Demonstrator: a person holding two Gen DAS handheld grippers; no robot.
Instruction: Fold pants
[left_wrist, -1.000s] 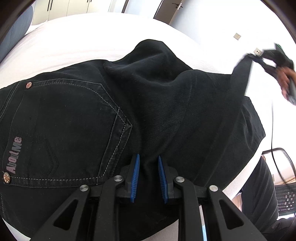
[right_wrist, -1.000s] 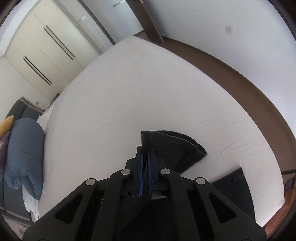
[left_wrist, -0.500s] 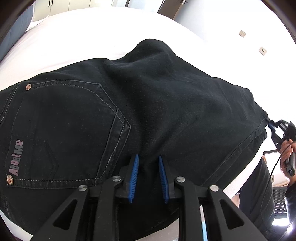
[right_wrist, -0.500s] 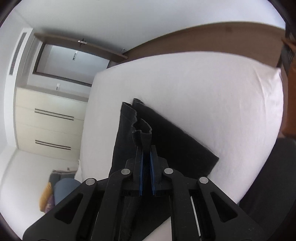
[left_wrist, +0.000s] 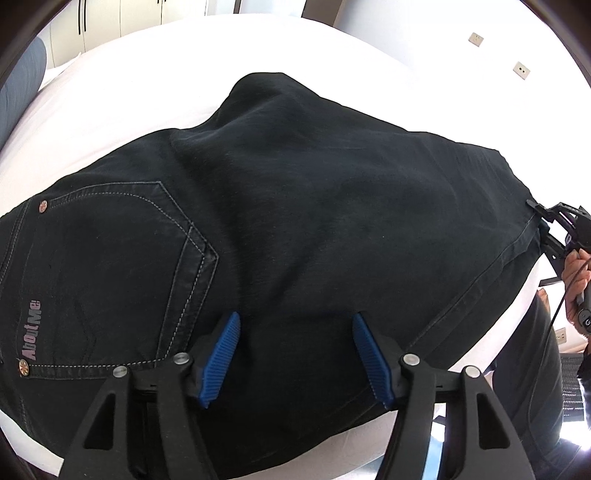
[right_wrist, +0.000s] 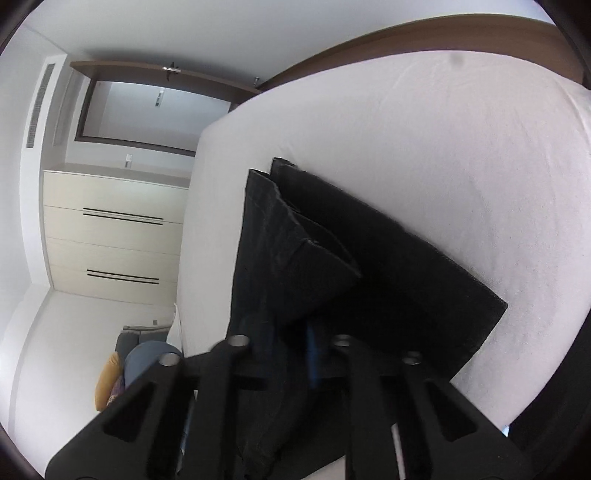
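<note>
A: One fold looks done: from the left wrist, the pants (left_wrist: 295, 229) lie doubled on the bed (left_wrist: 155, 74), left gripper (left_wrist: 293, 354) spread wide above them.

B: From the right wrist, the right gripper (right_wrist: 291, 350) is blurred; I cannot tell its grip. Another fold remains. Pillows (right_wrist: 140, 365) sit well apart.

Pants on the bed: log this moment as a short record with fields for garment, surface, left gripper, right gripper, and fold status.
garment: black pants, back pocket facing up, legs doubled over the seat
surface: white bed
left gripper: left gripper with jaws wide apart above the fabric, gripping nothing
right gripper: right gripper at the pants' hem edge; its own view is blurred, so jaw state is unclear
fold status: one lengthwise and one crosswise fold laid down; hem layers not fully flat
</note>
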